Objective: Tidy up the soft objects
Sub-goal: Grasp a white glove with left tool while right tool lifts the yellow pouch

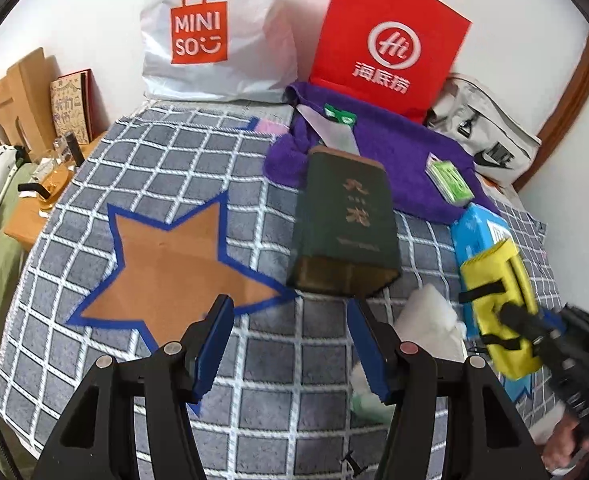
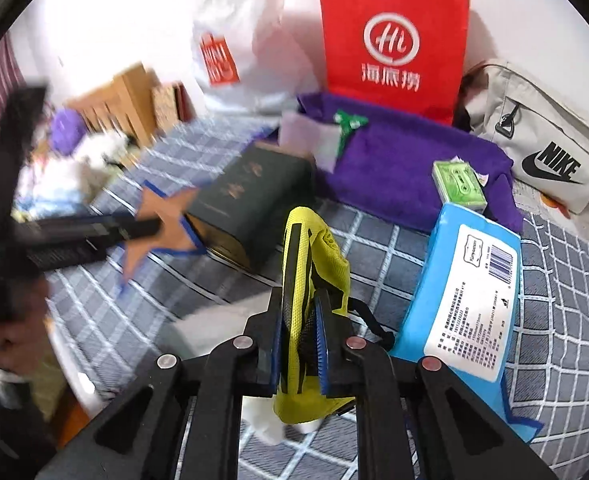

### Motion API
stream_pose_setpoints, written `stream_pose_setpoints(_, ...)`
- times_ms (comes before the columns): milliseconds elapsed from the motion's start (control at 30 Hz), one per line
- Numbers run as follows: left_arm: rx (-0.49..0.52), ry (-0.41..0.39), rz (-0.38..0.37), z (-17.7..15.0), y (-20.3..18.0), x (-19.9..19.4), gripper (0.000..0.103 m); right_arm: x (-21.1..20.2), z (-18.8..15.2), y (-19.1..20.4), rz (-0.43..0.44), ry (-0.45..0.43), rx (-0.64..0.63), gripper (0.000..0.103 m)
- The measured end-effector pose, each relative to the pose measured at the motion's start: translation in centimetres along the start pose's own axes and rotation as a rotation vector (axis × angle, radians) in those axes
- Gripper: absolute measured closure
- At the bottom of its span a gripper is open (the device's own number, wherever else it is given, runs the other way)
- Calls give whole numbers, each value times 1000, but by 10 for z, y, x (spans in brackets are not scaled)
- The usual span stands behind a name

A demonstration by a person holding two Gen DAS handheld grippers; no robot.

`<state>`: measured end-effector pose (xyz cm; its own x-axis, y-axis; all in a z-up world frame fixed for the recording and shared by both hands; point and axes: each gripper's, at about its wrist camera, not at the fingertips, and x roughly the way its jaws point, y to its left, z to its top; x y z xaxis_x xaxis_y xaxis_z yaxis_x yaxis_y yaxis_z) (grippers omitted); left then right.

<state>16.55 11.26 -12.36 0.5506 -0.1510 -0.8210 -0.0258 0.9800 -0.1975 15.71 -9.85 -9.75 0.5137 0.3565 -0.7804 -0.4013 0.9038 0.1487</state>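
Hanging wide apart with nothing between them, the left tongs [image 1: 290,344] hover over the checked cloth [image 1: 134,168] on the bed; the brown star mark [image 1: 166,264] lies just ahead to their left, and the dark green tin [image 1: 344,224] lies on its side straight ahead. Beyond the tin sits the purple towel [image 1: 406,152], backed by a white Miniso bag [image 1: 214,36] and a red paper bag [image 1: 390,40]. To the right, the right tongs [image 2: 298,344] are clamped on a yellow pouch [image 2: 314,256], lifted above the cloth, with the blue wipes pack [image 2: 462,292] lying just to their right
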Motion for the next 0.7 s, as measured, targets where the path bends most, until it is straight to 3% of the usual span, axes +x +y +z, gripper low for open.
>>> stream_pose_setpoints(167, 38, 8, -106, -21, -18, -8, 46, -33, -15, -12, 97, -37, 72, 89)
stream_pose_setpoints(267, 84, 18, -116, -31, -39, -6, 39, -45, -29, -19, 69, -45, 88, 89)
stream_pose_setpoints(467, 139, 30, -134, -41, -72, 3, 39, -49, -69, -43, 82, -8, 162, 89)
stream_pose_setpoints(700, 204, 35, -177, -52, -102, 9, 39, -42, -102, -76, 22, 21, 234, 88)
